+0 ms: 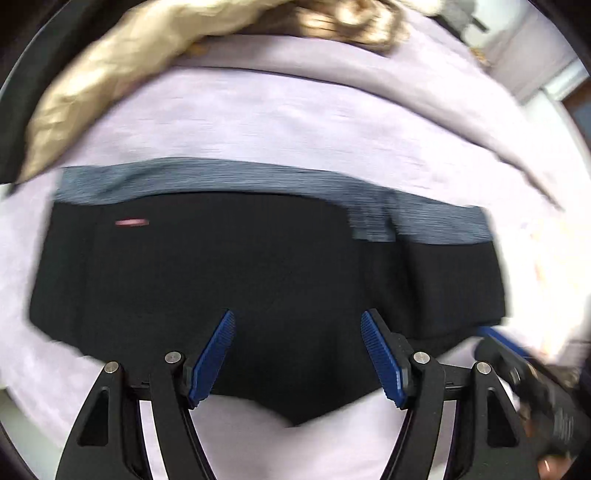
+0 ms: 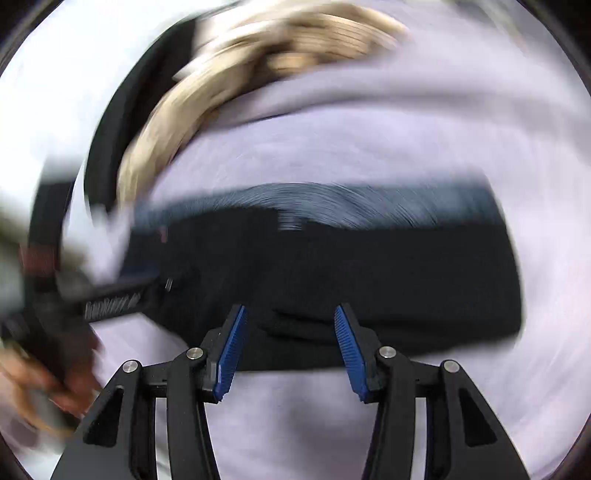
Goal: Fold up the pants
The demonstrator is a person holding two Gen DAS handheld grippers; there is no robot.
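Observation:
The black pants [image 1: 258, 258] with a grey waistband [image 1: 258, 177] lie folded in a wide block on a lilac sheet [image 1: 277, 118]. My left gripper [image 1: 298, 314] hangs open over their near edge, its blue pads apart with nothing pinched. The right wrist view, which is blurred, shows the same pants [image 2: 388, 266] and waistband [image 2: 332, 203]. My right gripper [image 2: 290, 309] stands open over the near hem, and its pads do not press on the cloth. Each gripper shows in the other's view: the right one [image 1: 517, 369] at lower right, the left one [image 2: 110, 295] at left with a hand [image 2: 33, 380].
A crumpled beige cloth [image 1: 110, 74] lies beyond the pants at the far left of the sheet, and the right wrist view shows it [image 2: 177, 110] too. A brown patterned fabric [image 1: 351, 22] sits at the far edge. A dark curved rim [image 2: 99, 147] borders the left side.

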